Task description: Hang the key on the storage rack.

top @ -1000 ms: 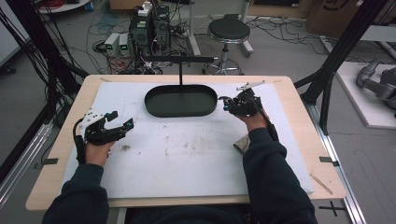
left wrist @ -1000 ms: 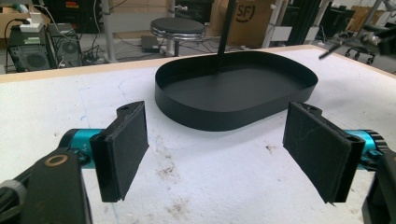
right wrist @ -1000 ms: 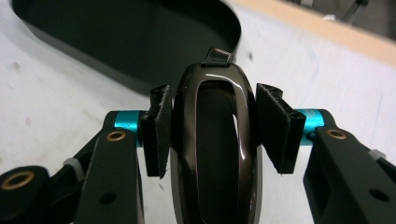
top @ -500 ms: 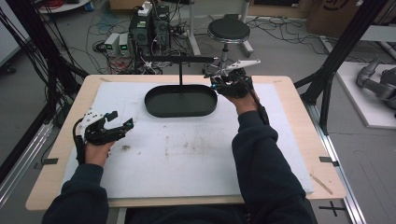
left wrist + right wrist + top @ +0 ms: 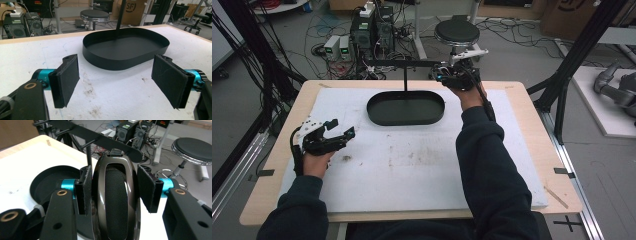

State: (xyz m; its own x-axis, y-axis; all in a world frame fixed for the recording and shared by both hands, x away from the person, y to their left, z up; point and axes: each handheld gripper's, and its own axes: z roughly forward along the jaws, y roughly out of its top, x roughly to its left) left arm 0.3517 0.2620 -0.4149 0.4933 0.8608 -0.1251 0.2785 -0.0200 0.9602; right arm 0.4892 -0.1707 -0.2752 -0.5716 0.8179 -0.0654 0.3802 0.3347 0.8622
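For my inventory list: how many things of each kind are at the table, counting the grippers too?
Grippers: 2, left gripper and right gripper
Headphone ear cup: 1
Black stand with oval base: 1
White mat: 1
Total: 5

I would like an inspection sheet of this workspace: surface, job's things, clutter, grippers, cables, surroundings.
Surface: white mat on a wooden table, stained near the middle.
Job's things: glossy dark earcup; black oval tray with an upright stand.
Clutter: nothing seen.
Grippers: left gripper open, holding nothing, above the mat; right gripper clamped on the earcup, raised near the stand's crossbar.
Cables: tangled on the floor behind the table.
Surroundings: stool, computer boxes.
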